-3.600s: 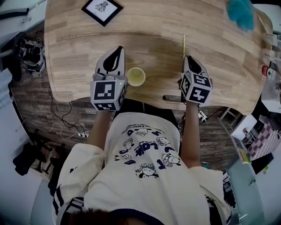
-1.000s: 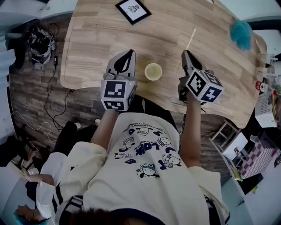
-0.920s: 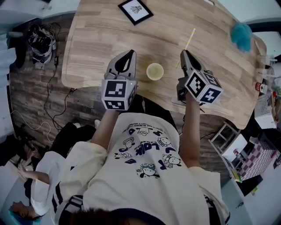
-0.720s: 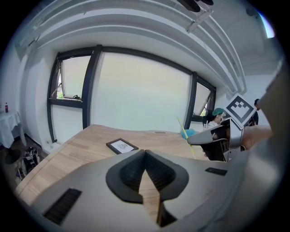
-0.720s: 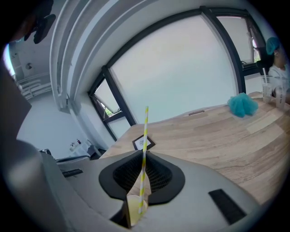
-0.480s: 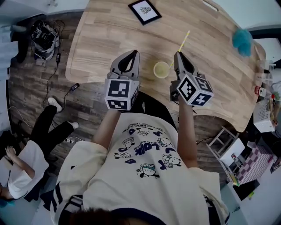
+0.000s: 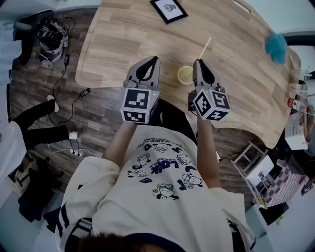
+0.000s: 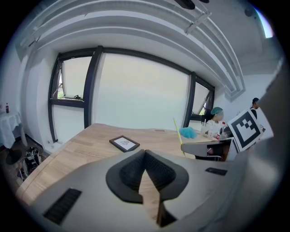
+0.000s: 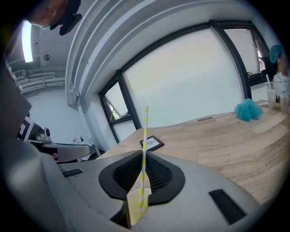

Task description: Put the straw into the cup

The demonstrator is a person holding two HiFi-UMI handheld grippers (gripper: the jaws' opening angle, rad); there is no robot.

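A small pale yellow cup (image 7: 185, 75) stands near the front edge of the wooden table (image 7: 123, 34). My right gripper (image 7: 198, 62) is just right of the cup and shut on a yellow-and-white striped straw (image 7: 204, 47), which slants up and away from the jaws. In the right gripper view the straw (image 9: 144, 149) stands pinched between the pads, its lower end over the yellow cup (image 9: 131, 210) seen through the gap. My left gripper (image 7: 153, 59) hovers left of the cup, shut and holding nothing. The left gripper view shows its jaws (image 8: 145, 154) meeting at the tips.
A black-framed picture (image 7: 169, 8) lies at the table's far side. A blue fluffy thing (image 7: 276, 47) sits at the far right, with bottles and clutter (image 7: 296, 103) beyond it. Cables (image 7: 49, 34) and a person's legs (image 7: 39, 115) are on the floor to the left.
The straw, once lying on the table, is held off it by the right gripper. That gripper has moved left, close beside the cup. The left gripper has stayed beside the cup.
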